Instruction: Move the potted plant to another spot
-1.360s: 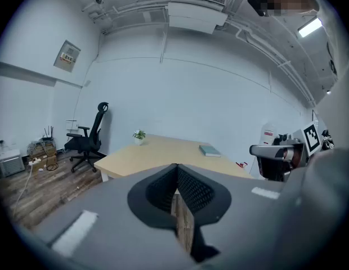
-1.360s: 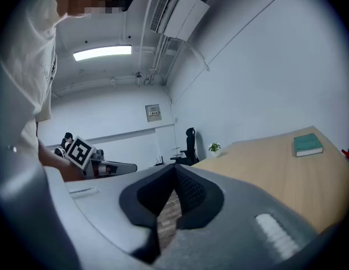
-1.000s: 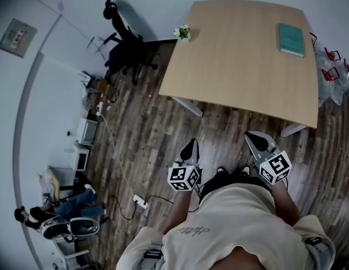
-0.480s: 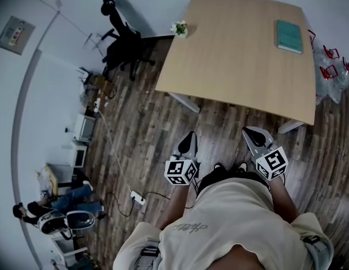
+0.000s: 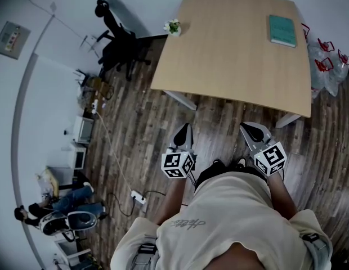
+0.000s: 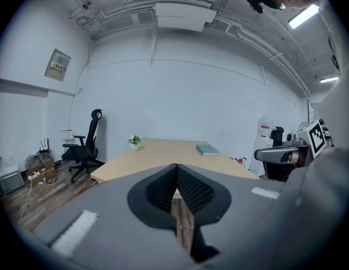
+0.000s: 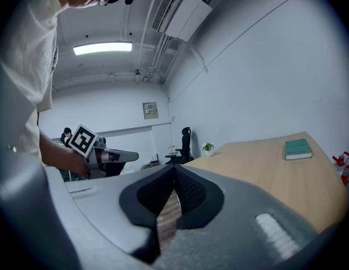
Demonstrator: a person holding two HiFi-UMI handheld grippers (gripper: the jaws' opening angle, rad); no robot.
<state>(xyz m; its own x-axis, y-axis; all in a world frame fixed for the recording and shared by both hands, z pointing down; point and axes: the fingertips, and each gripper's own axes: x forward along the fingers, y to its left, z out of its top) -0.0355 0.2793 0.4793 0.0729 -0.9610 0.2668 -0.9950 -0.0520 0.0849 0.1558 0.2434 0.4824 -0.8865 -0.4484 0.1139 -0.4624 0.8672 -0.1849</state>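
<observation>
Potted plant (image 5: 172,27) sits on the table's (image 5: 236,61) corner, upper middle of the head view, well apart from my left tool (image 5: 184,129) and right tool (image 5: 249,129), both closed and empty. Likely light and tippy; I'd grip the stiff pot (image 5: 173,31), not the leaves.

Light wooden table (image 5: 231,66) standing on dark plank floor (image 5: 135,145). Small potted plant (image 5: 173,27) sitting at table's far left corner. Teal book (image 5: 282,30) lying near far right corner, well apart from plant. Black office chair (image 5: 119,48) and white power strip (image 5: 138,199) resting on floor.
</observation>
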